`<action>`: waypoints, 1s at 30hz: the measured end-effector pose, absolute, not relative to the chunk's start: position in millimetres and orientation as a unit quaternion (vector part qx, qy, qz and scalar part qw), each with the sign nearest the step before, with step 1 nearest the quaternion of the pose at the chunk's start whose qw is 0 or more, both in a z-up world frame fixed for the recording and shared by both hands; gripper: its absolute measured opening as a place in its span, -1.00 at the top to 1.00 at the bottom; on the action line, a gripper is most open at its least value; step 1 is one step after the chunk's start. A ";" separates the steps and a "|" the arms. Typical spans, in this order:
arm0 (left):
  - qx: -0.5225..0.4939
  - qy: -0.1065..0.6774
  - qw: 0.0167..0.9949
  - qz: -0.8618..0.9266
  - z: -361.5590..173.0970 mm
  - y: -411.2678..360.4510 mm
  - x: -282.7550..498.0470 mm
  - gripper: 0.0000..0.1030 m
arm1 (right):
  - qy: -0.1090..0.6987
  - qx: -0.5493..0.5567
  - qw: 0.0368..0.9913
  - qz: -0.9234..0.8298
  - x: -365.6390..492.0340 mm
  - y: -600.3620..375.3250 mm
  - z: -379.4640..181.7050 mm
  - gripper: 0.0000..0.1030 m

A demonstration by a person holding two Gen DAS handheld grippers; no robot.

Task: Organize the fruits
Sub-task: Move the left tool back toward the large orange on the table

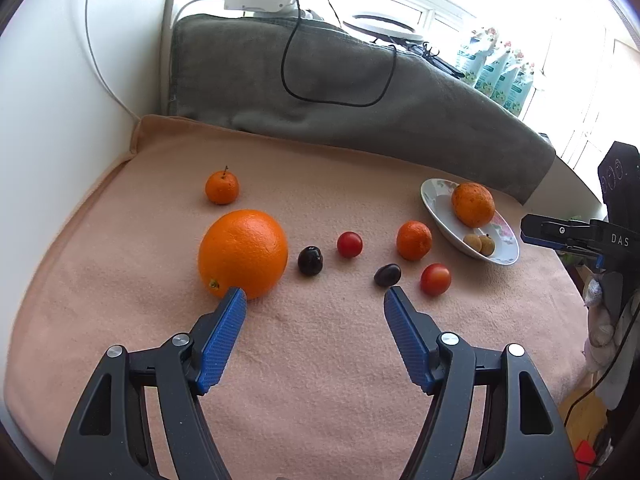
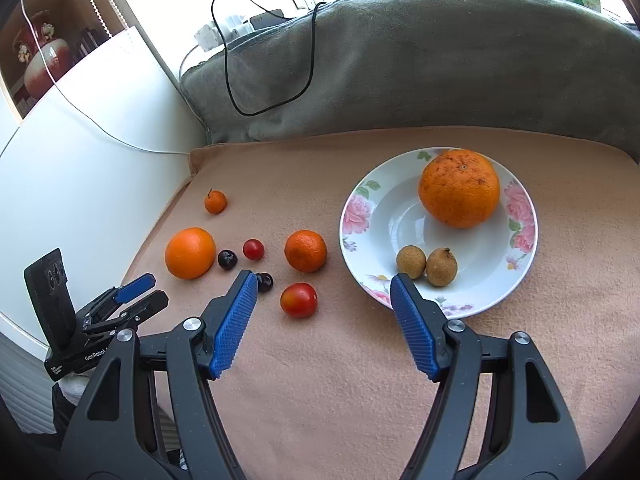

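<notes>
Tongs, left [image 1: 314, 290] and right [image 2: 324, 276], angle downward, gaping, empty.

We note both tongs, left tongs [image 1: 314, 294] and right tongs [image 2: 324, 280], have black angular frames, blue ribbed pads [image 1: 224, 340], silver pivot screws [image 1: 181, 339], and white "GenRobot" lettering [image 2: 96, 357].

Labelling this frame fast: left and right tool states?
Left tool: open, holding nothing, above the peach fleece blanket.
Right tool: open, holding nothing, near the white floral plate.
</notes>
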State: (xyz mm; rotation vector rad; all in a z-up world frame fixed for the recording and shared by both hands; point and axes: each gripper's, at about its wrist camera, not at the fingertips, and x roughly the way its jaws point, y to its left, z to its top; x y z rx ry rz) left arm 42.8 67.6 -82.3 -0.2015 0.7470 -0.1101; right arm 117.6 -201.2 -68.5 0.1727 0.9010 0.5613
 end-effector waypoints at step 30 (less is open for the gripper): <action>-0.180 0.387 0.903 -0.041 -120.8 124.8 72.2 -0.39 | 0.506 0.077 0.756 0.409 181.3 -16.7 -101.4 -0.40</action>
